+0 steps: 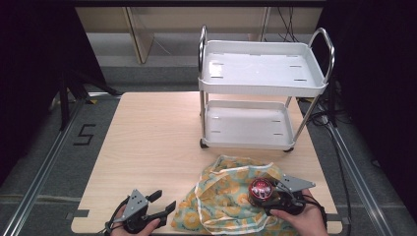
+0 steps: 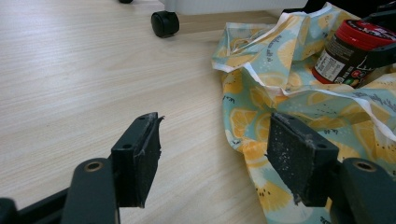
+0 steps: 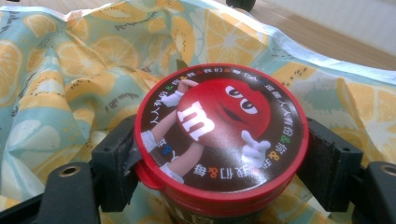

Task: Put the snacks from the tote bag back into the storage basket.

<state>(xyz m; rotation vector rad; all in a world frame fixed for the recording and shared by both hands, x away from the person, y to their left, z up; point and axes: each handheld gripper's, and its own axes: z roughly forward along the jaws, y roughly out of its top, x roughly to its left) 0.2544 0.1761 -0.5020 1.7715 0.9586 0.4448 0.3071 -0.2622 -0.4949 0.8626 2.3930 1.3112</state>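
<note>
The right gripper (image 3: 219,163) clamps the candy tub (image 3: 219,140) under its lid; it should lift straight, while the left gripper (image 2: 215,158), jaws open, pins the lemon bag (image 2: 299,107) at 9 o'clock.

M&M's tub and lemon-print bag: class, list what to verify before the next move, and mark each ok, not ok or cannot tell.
1. Right hand-held gripper jaws clamp both sides of the M&M's tub: ok.
2. Tub lid closed: ok.
3. Tub upright: ok.
4. Left hand-held gripper open, holding nothing, beside the lemon-print bag: ok.
5. Bag mouth held open for the tub: not ok, the bag lies crumpled on the table.
6. Whether the tub rests on the bag or is lifted: cannot tell.
</note>
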